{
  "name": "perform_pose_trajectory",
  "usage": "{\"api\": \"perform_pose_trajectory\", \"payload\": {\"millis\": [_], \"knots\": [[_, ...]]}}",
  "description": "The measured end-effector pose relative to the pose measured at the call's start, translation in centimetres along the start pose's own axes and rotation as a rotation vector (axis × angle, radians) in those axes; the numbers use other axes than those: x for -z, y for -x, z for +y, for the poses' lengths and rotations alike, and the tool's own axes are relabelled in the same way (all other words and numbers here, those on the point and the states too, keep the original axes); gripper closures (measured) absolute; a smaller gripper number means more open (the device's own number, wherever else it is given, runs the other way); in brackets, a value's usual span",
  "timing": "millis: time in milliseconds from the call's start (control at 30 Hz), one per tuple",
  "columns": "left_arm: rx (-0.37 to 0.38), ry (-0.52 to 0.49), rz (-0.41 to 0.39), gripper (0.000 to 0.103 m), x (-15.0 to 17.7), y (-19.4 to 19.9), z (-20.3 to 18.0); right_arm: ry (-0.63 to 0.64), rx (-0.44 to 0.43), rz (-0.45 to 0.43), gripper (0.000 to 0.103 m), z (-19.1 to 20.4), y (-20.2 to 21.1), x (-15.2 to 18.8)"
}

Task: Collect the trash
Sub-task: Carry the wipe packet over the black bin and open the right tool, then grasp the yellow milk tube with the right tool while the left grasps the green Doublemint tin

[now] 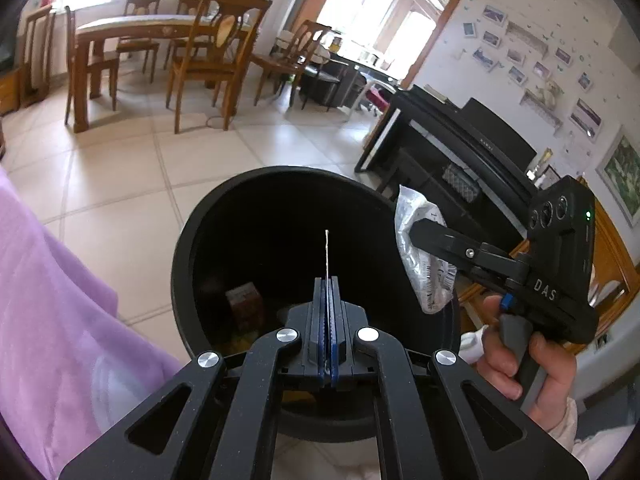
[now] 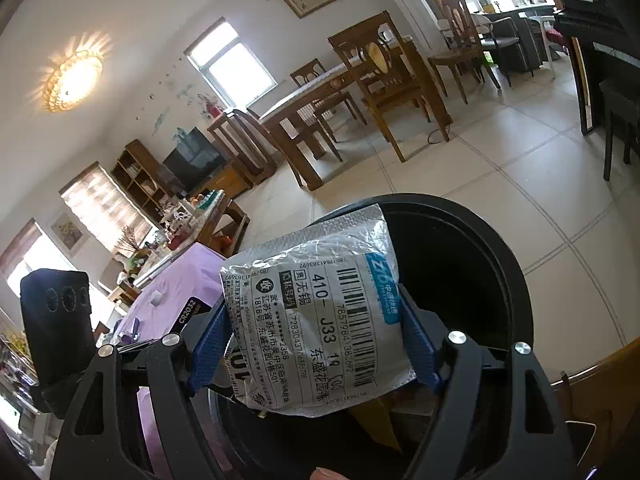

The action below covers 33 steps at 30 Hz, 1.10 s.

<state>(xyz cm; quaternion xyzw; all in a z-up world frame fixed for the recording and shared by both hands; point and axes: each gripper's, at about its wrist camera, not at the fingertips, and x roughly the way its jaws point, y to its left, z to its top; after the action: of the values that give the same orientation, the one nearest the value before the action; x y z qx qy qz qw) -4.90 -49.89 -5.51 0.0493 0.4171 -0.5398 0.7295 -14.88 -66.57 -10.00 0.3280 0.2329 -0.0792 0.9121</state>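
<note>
A black round trash bin stands on the tiled floor right below both grippers, with a small brown box at its bottom. My left gripper hangs over the bin's mouth, shut on a thin card seen edge-on. In the right wrist view the card shows black with "CR2032" printed on it. My right gripper is shut on a silver shipping bag with a barcode label, its blue pads pressing both sides. The bag hangs at the bin's right rim.
A purple cloth covers a surface left of the bin. A wooden dining table with several chairs stands across the floor. A black piano lines the right wall. A person's hand grips the right gripper's handle.
</note>
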Motion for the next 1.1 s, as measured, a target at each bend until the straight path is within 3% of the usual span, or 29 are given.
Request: {"api": "perform_pose_trajectory", "payload": {"millis": [200,267,300,333,400,433,700,867,1100], "knots": [[0.005,-0.011,0.020,0.101,0.0,-0.1,-0.2,-0.012,0.012,0.010,0.026,0.0,-0.3,-0.1],[-0.004,-0.015,0.032,0.096,0.0,-0.2,-0.5,-0.027,0.014,0.022,0.019,0.0,-0.6,-0.1],[-0.011,-0.016,0.036,0.081,-0.1,-0.1,-0.5,-0.038,0.011,0.030,0.014,-0.1,-0.7,-0.1],[-0.027,-0.020,0.030,0.057,0.1,0.5,-0.5,-0.042,0.009,0.032,0.010,-0.1,-0.7,0.0],[-0.056,-0.028,-0.002,0.028,0.1,1.6,-0.5,-0.030,0.019,0.032,0.006,0.3,-0.7,-0.1],[-0.077,-0.036,-0.032,0.024,0.2,2.6,-0.4,-0.021,0.021,0.031,0.005,0.6,-0.7,0.0],[-0.141,0.036,-0.121,0.020,1.5,10.5,4.3,0.051,0.011,0.051,0.005,4.1,-1.5,0.3],[-0.254,0.137,-0.199,0.020,4.4,17.9,10.4,0.129,-0.011,0.086,0.005,8.1,-3.2,1.0],[-0.452,0.308,-0.283,0.021,9.7,28.4,19.8,0.311,-0.115,0.174,0.007,18.2,-7.9,3.3]]}}
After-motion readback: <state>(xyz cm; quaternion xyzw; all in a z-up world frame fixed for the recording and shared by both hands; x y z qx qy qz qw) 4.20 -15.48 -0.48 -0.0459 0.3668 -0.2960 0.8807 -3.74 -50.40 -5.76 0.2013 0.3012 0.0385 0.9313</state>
